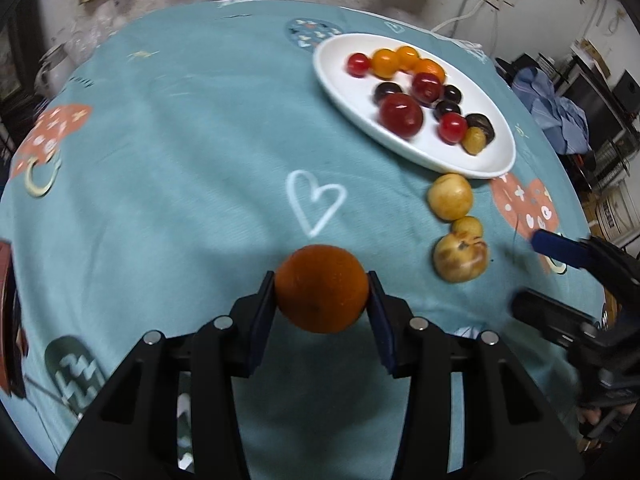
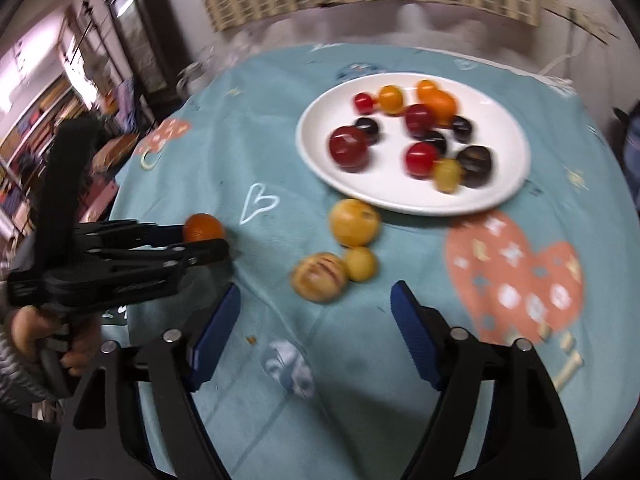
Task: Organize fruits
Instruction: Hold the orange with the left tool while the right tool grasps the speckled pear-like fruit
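So right up close, my left gripper [image 1: 321, 292] is clamped on a round, dull-orange citrus fruit [image 1: 322, 288], one blue pad on each side at about its widest part. In the right wrist view it looks lifted just clear of the teal patterned cloth on the bench [image 1: 180, 140], though I can't be sure of that. My right gripper [image 2: 316, 304] is spread wide with nothing in it, hovering low over the cloth near the loose fruit.

I'd guess the step in hand is carrying the orange over to the plate. Tips to myself: keep the squeeze steady since a round skin like that can roll out of flat pads, come in above the rim rather than sliding across, and set it on a bare patch so it doesn't knock the small ones around. The near-left part of the plate looks the freest.

A bit further out, three yellowish fruits sit in a touching cluster on the cloth: a streaky tan one [image 2: 319, 277], a little yellow ball [image 2: 361, 264] and a bigger golden one [image 2: 354, 222] just beside the plate's edge.

Farthest is the white oval ceramic plate [image 1: 332, 76]. In it: a big dark-red plum-like fruit [image 1: 401, 115], some small red cherry tomatoes, some orange ones bunched at the back, several near-black ones, and one small yellow one at the right end. It's blurry, so I won't count exactly.
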A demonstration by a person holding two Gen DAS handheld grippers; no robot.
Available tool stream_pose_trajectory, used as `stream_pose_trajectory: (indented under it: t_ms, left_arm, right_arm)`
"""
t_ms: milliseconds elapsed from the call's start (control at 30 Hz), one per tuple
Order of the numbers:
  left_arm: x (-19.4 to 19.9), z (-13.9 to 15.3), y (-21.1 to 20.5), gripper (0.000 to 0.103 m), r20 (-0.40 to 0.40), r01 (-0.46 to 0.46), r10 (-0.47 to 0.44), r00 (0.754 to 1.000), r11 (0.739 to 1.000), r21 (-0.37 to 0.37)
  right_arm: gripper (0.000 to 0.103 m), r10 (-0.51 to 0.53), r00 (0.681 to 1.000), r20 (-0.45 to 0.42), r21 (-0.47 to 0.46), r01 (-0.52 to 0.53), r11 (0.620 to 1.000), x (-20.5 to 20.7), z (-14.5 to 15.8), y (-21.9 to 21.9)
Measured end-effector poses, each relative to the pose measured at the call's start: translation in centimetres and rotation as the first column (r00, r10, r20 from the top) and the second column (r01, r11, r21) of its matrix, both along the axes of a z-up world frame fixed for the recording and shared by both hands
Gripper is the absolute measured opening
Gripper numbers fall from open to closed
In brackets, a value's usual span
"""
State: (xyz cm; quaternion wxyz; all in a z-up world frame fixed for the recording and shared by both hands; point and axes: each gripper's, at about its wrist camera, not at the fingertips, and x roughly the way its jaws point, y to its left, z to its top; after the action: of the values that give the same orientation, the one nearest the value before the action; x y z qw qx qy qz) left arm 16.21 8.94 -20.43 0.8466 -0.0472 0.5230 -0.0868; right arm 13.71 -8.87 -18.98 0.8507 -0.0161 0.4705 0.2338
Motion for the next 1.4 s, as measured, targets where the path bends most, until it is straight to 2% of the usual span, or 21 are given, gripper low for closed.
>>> stream_pose_trajectory:
  t_ms: [200,267,433,533,600,700,833,1033,1167,1300,1400]
  left_arm:
    - [-1.0,-0.7,1.6,0.045,-0.022,-0.047,0.046,0.999,0.999,-0.016]
    - [-1.1,-0.9,1.6,0.045,-0.026,-0.047,0.047,0.999,0.999,-0.019]
    - [-1.0,-1.4,0.8,0.045,-0.038,-0.026,0.026,0.999,1.000,-0.015]
    - [-1.2,-1.5,0.1,0.045,-0.037,-0.007,0.007,0.999,1.000,0.000]
    - [-1.2,-1.5,-0.1,0.045,-0.036,-0.001,0.001,0.999,1.000,0.009]
    - [-1.1,-1.6,0.0,0.045,-0.040,-0.002,0.002,0.999,1.000,0.004]
    - [-1.1,-1.6,-0.1,0.045,-0.038,-0.005,0.005,0.999,1.000,0.010]
    - [-1.3,-1.7,-0.3,0.045,-0.036,-0.009,0.010,0.999,1.000,0.022]
    - [-2.0,-1.1,-0.4,0.045,-0.039,-0.006,0.006,0.999,1.000,0.001]
    - [-3.4,-0.8,-1.6,0.045,-0.032,0.042,-0.042,0.999,0.999,0.003]
    - [-3.9,-1.2,-1.9,0.045,-0.043,0.045,-0.044,0.998,0.999,0.008]
  right_arm:
    - [0.052,-0.006,0.999,-0.038,-0.049,0.004,0.999,2.2,-2.3,1.2]
    - [0.048,0.002,1.000,-0.013,-0.067,-0.002,0.998,2.2,-2.3,1.5]
    - [0.044,0.061,0.998,0.004,-0.116,-0.060,0.991,1.5,-2.6,2.6]
    - [0.037,0.075,0.997,-0.007,-0.131,-0.075,0.989,0.7,-3.2,2.8]
    - [0.033,0.050,0.998,-0.027,-0.087,-0.052,0.995,1.1,-3.5,2.3]
    - [0.033,-0.005,0.996,-0.088,0.022,0.007,1.000,2.0,-3.8,1.0]
    - [0.033,-0.048,0.985,-0.168,0.101,0.066,0.993,3.3,-4.2,0.7]
    - [0.029,-0.045,0.990,-0.137,0.084,0.056,0.995,2.4,-3.4,1.2]
    - [0.018,-0.027,0.993,-0.115,0.087,0.037,0.995,1.1,-2.4,0.8]
    - [0.019,-0.028,0.986,-0.164,0.056,0.037,0.998,-0.1,-3.5,-0.2]
    - [0.020,-0.051,0.982,-0.184,0.123,0.075,0.990,-0.1,-3.5,-1.0]
